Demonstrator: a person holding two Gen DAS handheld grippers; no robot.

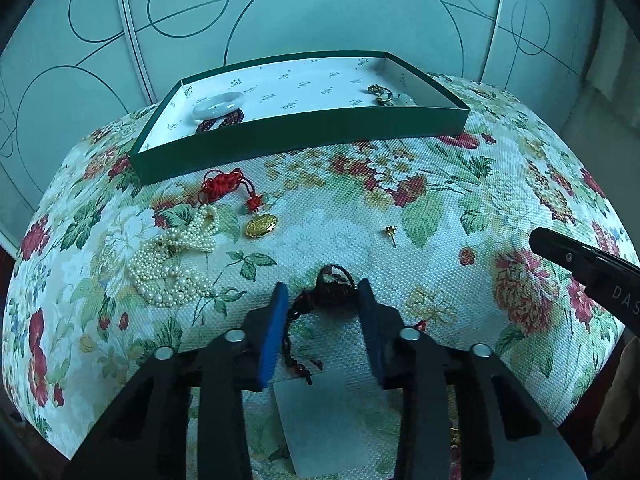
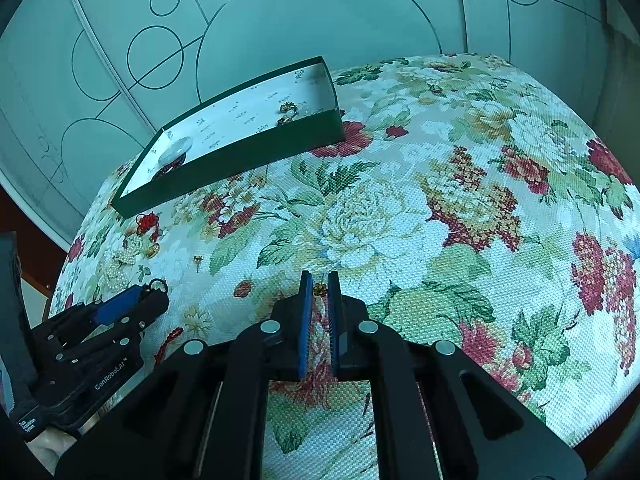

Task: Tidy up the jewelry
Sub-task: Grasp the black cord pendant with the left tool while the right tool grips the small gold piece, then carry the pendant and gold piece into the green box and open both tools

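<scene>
My left gripper [image 1: 324,296] is shut on a dark braided cord bracelet [image 1: 334,280] that lies on the floral cloth; its loop sticks out past the tips, as the right wrist view shows for the left gripper [image 2: 158,294]. My right gripper [image 2: 320,280] is shut on a small gold earring [image 2: 319,289], just above the cloth. A second gold stud earring [image 1: 391,234] lies loose ahead. The green box [image 1: 304,140] at the back holds a pale bangle [image 1: 218,106], a dark red bead bracelet [image 1: 226,122] and gold-and-pearl pieces [image 1: 384,96].
Left of centre lie a heap of pearl strands [image 1: 176,264] and a red knotted cord [image 1: 224,186] with a gold locket [image 1: 261,226]. The right gripper [image 1: 538,240] reaches in from the right edge. The table [image 2: 460,168] drops off all round; patterned panels stand behind.
</scene>
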